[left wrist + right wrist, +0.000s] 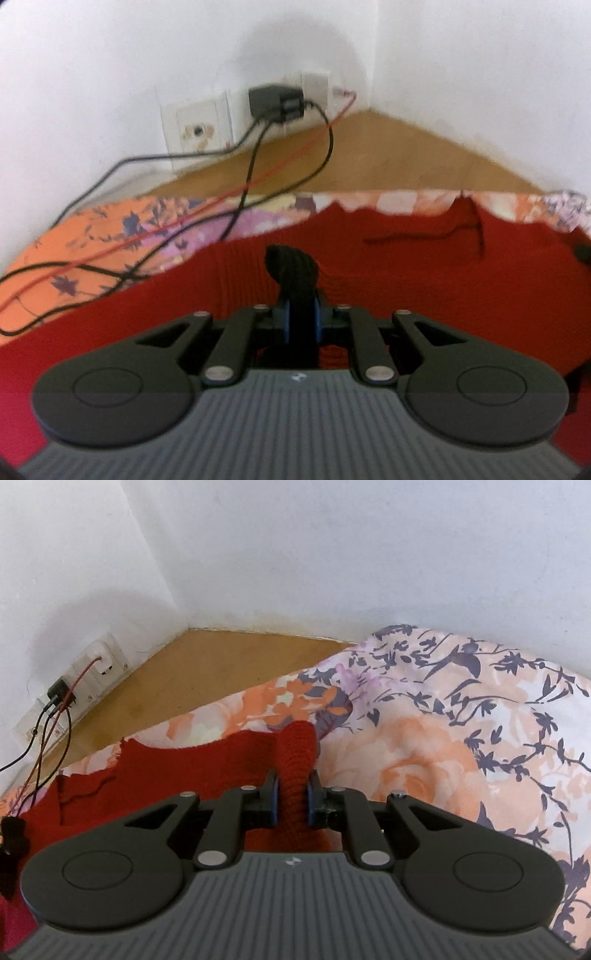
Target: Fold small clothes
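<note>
A small red knitted garment [406, 280] lies spread on a floral bedsheet [92, 229]. In the left wrist view my left gripper [301, 314] is shut on a black knitted part [291, 269] of the garment, which bunches up between the blue pads. In the right wrist view my right gripper [293, 797] is shut on a red knitted fold [297, 753] at the garment's [166, 768] right edge. A loose red yarn end [476, 229] trails near the far hem. A black trim piece [13, 834] shows at the far left of the right wrist view.
Black and red cables [236, 206] run from a wall charger [275, 101] and sockets [199, 127] across the sheet's left side. A brown floor [207, 672] and white walls lie beyond the bed. The floral bedsheet [461, 757] stretches to the right.
</note>
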`<state>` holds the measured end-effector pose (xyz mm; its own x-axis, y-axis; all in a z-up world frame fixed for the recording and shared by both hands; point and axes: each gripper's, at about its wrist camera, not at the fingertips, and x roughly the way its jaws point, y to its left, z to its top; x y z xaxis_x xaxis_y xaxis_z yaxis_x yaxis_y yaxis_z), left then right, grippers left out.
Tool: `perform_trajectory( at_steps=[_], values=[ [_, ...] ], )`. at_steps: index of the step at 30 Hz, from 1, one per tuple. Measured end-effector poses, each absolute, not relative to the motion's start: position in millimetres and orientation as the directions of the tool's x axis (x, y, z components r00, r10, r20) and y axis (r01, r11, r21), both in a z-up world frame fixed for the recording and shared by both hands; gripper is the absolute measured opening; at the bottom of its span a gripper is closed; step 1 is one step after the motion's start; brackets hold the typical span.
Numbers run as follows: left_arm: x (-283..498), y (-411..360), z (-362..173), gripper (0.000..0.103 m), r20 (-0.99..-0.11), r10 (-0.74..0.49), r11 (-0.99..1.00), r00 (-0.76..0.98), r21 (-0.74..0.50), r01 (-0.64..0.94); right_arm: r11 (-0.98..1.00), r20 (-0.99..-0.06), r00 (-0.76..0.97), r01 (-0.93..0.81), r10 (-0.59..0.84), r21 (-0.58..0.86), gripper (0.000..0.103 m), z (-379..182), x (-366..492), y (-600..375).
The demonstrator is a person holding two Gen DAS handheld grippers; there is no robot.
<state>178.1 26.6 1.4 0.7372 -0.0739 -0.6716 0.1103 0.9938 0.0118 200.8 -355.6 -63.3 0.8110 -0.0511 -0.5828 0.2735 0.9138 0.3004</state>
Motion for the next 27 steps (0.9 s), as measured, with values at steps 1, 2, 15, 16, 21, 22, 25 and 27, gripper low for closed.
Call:
perform_trajectory(
  at_steps=[1, 2, 15, 16, 21, 22, 25, 27],
  values=[
    [178, 27, -2, 0.017, -0.670, -0.068, 0.994, 0.740, 0.017, 0.107, 0.916, -0.587, 0.808, 0.272, -0.051, 0.296, 0.016, -64, 201, -356],
    [178, 27, -3, 0.019, -0.667, -0.065, 0.994, 0.743, 0.020, 0.105, 0.918, -0.590, 0.806, 0.272, -0.052, 0.289, 0.016, -64, 202, -356],
    [168, 48, 17, 0.047, -0.693, -0.093, 0.995, 0.715, -0.081, 0.051, 0.933, -0.583, 0.811, 0.248, -0.051, 0.262, 0.066, -43, 190, -340],
    [164, 50, 21, 0.047, -0.694, -0.099, 0.995, 0.714, -0.091, 0.050, 0.935, -0.578, 0.814, 0.241, -0.050, 0.259, 0.067, -38, 185, -337],
    [142, 63, 44, 0.047, -0.698, -0.134, 0.990, 0.703, -0.126, 0.064, 0.945, -0.582, 0.813, 0.203, -0.018, 0.255, 0.072, -15, 161, -316],
    [137, 67, 48, 0.047, -0.700, -0.137, 0.989, 0.700, -0.131, 0.064, 0.947, -0.584, 0.812, 0.196, -0.011, 0.255, 0.073, -11, 155, -311],
    [122, 79, 58, 0.047, -0.704, -0.155, 0.985, 0.693, -0.162, 0.056, 0.950, -0.586, 0.810, 0.164, 0.024, 0.265, 0.075, -3, 138, -295],
    [112, 90, 61, 0.047, -0.704, -0.169, 0.980, 0.690, -0.194, 0.041, 0.951, -0.585, 0.810, 0.142, 0.048, 0.275, 0.076, 1, 128, -284]
  ],
)
